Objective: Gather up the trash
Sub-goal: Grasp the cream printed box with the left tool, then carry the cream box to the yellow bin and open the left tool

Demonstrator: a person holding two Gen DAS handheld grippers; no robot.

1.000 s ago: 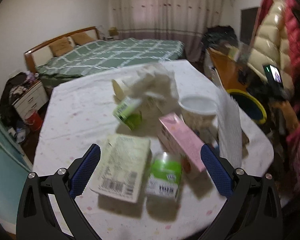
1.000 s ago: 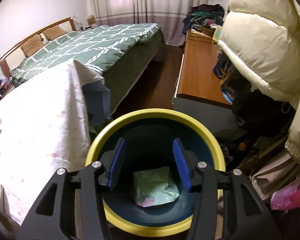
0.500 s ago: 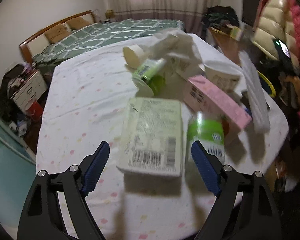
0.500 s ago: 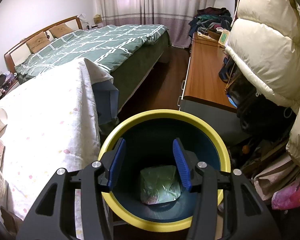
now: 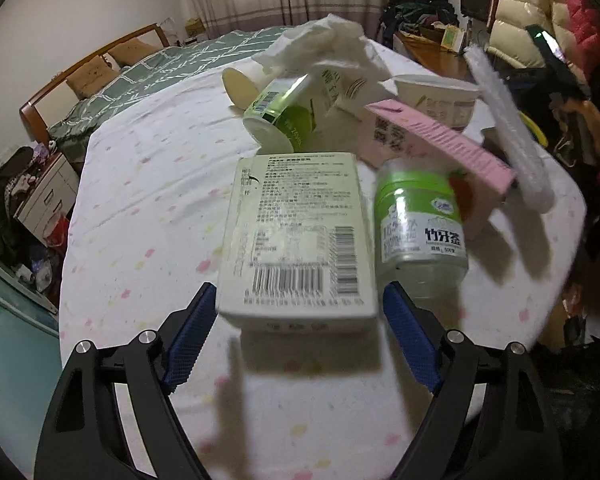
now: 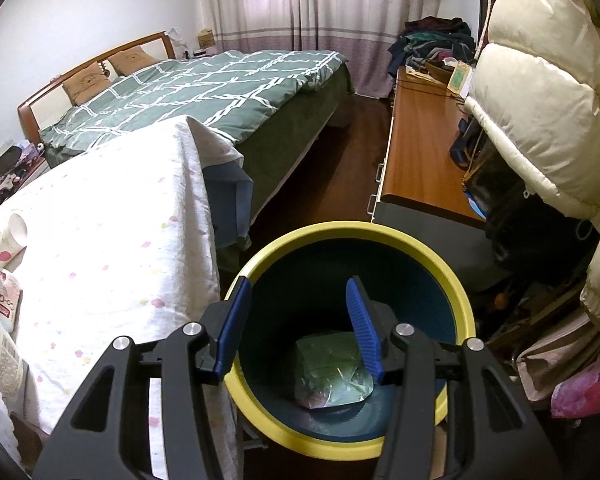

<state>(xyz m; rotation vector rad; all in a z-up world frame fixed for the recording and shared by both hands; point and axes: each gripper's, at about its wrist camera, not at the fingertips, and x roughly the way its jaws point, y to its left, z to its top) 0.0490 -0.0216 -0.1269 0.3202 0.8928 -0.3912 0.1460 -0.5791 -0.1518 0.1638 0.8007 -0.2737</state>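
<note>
My left gripper (image 5: 298,322) is open, its blue pads either side of the near end of a pale green carton (image 5: 300,236) lying flat on the table. Beside the carton lie a green-capped clear jar (image 5: 420,220), a pink box (image 5: 440,148), a green-labelled cup (image 5: 280,118), a white bowl (image 5: 436,98) and crumpled tissue (image 5: 332,46). My right gripper (image 6: 300,320) is open and empty above a yellow-rimmed blue bin (image 6: 352,446). A green packet (image 6: 332,376) lies in the bin.
The table wears a white dotted cloth (image 5: 148,200), and its right edge drops beside the bin (image 6: 196,240). A white mesh strip (image 5: 508,128) hangs over the trash. A green bed (image 6: 220,92), a wooden desk (image 6: 420,140) and hanging jackets (image 6: 540,100) surround the area.
My left gripper has moved forward and down, so the carton's near end now sits between its pads. My right gripper has drawn back slightly from the bin, still open.
</note>
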